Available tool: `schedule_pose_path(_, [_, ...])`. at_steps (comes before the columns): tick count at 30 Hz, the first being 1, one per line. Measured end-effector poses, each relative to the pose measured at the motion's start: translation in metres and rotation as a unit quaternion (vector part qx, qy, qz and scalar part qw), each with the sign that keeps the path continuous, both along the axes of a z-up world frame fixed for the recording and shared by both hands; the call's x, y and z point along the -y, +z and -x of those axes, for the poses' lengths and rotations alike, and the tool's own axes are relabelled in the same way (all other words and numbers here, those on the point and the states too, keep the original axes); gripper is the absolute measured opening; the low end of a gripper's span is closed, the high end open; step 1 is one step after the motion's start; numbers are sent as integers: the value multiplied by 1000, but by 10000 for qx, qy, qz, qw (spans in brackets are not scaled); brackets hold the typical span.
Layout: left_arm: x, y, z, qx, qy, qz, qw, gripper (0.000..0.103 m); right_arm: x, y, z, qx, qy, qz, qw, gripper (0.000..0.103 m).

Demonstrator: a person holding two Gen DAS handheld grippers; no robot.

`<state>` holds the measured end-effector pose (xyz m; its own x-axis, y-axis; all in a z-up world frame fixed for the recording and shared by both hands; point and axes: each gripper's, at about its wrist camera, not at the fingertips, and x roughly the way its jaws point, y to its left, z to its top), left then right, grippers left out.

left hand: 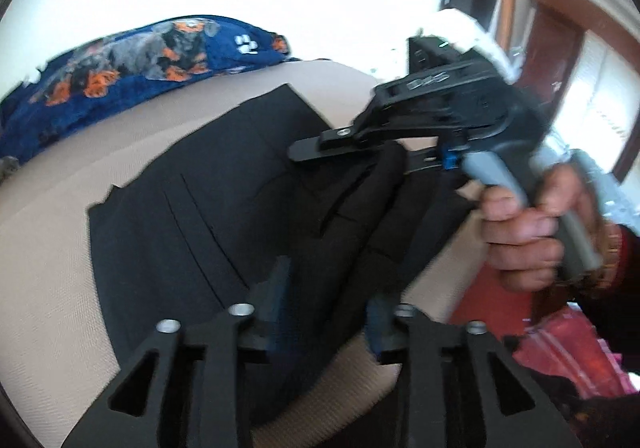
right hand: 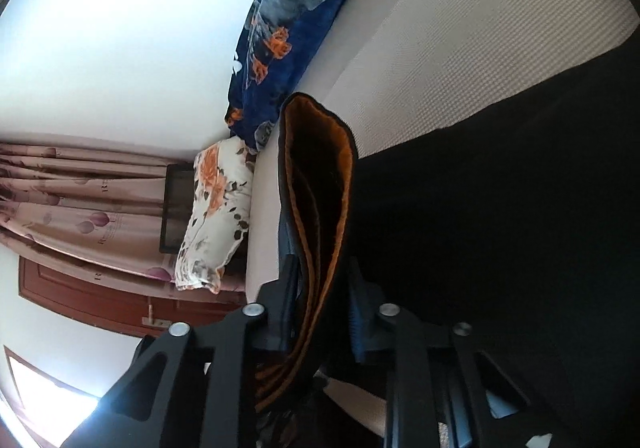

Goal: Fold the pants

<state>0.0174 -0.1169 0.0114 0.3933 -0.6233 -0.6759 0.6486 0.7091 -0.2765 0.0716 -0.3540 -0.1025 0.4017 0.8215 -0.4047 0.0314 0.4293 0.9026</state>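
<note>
Two views: right wrist shows right gripper [right hand: 320,288] clamped on pants [right hand: 500,208] hem's orange lining; left wrist shows left gripper [left hand: 324,308] apart around fabric.

Blue dog-print blanket [left hand: 132,60] along beige mattress [left hand: 44,268] edge; floral pillow [right hand: 218,208] beside pink curtain [right hand: 80,200].

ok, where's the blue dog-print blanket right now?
Left wrist view, upper left: the blue dog-print blanket lies along the beige bed's far edge, beyond the black pants.
</note>
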Motion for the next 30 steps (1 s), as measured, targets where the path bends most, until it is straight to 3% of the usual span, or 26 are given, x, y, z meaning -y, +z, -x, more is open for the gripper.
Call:
schedule_pose_path(3, [-9, 8, 11, -29, -84, 235, 9997, 58, 5, 1, 3, 123, -100, 31, 9999, 16])
schedule_pose_path(6, [-28, 19, 16, 47, 68, 495, 9987, 64, 14, 2, 7, 188, -186, 85, 9996, 16])
schedule_pose_path(16, [-68, 13, -7, -129, 719, 560, 9957, 64, 44, -4, 20, 175, -511, -8, 9985, 15])
schedule_pose_path(30, [-67, -9, -21, -409, 750, 380, 9956, 64, 108, -19, 41, 88, -1248, -177, 9920, 14])
